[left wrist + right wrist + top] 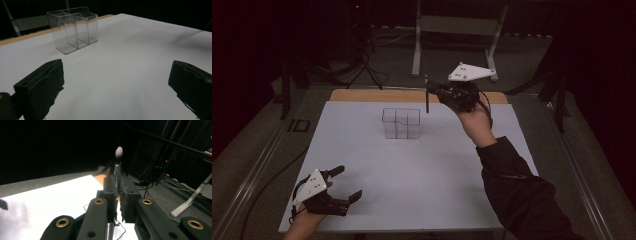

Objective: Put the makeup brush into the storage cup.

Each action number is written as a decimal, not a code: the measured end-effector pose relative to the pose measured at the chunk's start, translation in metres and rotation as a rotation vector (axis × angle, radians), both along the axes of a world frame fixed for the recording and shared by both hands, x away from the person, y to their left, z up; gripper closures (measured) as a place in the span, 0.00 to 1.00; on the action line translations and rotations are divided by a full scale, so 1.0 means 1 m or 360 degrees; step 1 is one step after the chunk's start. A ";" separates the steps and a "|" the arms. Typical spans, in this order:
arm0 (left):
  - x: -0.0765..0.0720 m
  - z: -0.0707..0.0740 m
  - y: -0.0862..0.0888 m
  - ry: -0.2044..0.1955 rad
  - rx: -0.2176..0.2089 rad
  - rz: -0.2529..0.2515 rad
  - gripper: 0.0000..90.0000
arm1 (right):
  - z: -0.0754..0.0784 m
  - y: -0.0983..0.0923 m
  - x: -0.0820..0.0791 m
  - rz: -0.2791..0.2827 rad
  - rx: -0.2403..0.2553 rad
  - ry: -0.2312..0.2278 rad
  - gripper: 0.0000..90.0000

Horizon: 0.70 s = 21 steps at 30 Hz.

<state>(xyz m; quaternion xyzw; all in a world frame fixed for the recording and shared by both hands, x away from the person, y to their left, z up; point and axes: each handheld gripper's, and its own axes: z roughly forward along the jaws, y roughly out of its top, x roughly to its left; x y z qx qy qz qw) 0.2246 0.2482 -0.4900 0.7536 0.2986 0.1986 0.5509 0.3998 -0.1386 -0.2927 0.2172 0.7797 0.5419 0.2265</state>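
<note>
Work in hand: a makeup brush (427, 98) being carried toward the clear organizer (401, 123), by my reading

Right gripper (430, 91): raised above the far right part of the table (362, 165), near its far edge; jaws together, clamped on the brush handle

Brush: hangs upright from the jaws, handle end pointing down in the high view; in the right gripper view the pale bristle tip (119, 151) stands above the jaws, so bristles are up

Brush vs organizer: apart; the handle end hangs just right of the organizer's far right corner and above its rim, not yet over any compartment

Organizer: clear plastic, split by inner walls into compartments, all look empty; stands upright in the far middle of the table, seen as (73, 28) from the left gripper

Left gripper (346, 184): rests at the near left corner of the table, jaws wide apart, nothing between them; well apart from the organizer

Risk 1: handle end catches the rim or a divider on the way down; the walls are clear and hard to see, the openings narrow

Risk 2: organizer slides or tips if struck; it looks light and nothing holds it, the left gripper being far off

Risk 3: brush swivels in the grip; it is pinched at one narrow point on a thin handle

Risk 4: released too high, brush bounces out or leans over the rim
</note>
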 end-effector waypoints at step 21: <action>0.000 0.000 0.000 -0.0004 0.0000 -0.0007 0.01 | 0.006 0.034 0.049 -0.0115 0.0080 0.0065 0.94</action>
